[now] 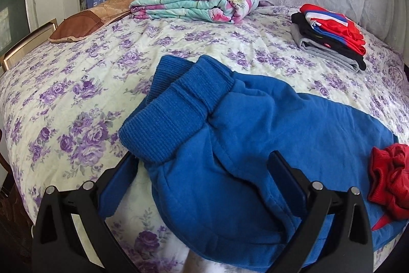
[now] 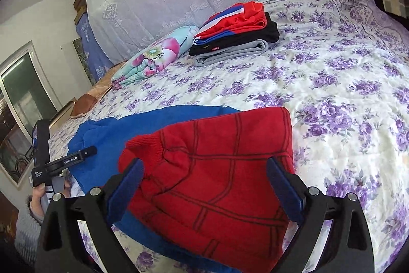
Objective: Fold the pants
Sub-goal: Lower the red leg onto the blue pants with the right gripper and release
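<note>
**A:** Where do you stand with the pants (image 1: 255, 145)?

**B:** They lie on the floral bedspread (image 1: 76, 99), right under both tools. Your left gripper (image 1: 202, 168) is spread wide over the blue leg end, and the ribbed cuffs (image 1: 179, 109) bunch just ahead of its fingers. Nothing is pinched there; the cloth passes between the fingers without being clamped.

**A:** And the other one?

**B:** Your right gripper (image 2: 204, 170) is equally wide, straddling the red web-patterned part (image 2: 217, 170) of the same garment. It holds nothing either. You can see the left tool off to its left, over the blue fabric.

**A:** So which step is this?

**B:** It looks like the moment before a fold: both ends are bracketed but neither is gripped. I judge you need to lower, close on an edge at each side, then carry one end over the other. The finished stack of folded clothes (image 1: 329, 37) waits far ahead, past the cuffs.
</note>
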### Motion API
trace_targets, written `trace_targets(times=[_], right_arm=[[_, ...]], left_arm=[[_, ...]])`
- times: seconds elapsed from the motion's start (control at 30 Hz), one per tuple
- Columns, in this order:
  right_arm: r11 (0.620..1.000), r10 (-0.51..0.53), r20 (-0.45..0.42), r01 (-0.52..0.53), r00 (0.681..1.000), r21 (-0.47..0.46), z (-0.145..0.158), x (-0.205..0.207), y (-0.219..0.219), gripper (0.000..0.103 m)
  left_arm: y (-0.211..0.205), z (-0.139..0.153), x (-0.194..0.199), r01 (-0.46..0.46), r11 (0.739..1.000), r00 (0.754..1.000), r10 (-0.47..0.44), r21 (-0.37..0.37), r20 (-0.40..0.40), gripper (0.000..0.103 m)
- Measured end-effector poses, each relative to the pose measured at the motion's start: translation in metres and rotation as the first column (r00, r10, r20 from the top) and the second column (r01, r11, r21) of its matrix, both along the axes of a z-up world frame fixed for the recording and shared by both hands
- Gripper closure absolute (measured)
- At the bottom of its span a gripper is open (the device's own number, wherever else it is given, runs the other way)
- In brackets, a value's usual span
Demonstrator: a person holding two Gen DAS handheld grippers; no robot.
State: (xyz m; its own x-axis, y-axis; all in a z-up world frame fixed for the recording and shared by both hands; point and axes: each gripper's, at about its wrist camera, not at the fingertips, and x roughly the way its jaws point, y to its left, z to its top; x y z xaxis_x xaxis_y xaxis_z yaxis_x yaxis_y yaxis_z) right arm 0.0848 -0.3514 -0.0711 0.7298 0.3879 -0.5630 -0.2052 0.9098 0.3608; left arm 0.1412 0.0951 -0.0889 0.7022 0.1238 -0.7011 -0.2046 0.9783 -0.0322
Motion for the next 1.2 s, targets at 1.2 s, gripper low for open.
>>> trace_targets(times=[1.2], right_arm=[[0.999, -0.009, -0.014, 0.009, 1.000, -0.040, 0.000, -0.002, 0.006, 0.004]], left_arm=[[0.009, 0.003, -0.005, 0.006, 1.000, 0.998, -0.006, -0.004, 0.056, 0.040]])
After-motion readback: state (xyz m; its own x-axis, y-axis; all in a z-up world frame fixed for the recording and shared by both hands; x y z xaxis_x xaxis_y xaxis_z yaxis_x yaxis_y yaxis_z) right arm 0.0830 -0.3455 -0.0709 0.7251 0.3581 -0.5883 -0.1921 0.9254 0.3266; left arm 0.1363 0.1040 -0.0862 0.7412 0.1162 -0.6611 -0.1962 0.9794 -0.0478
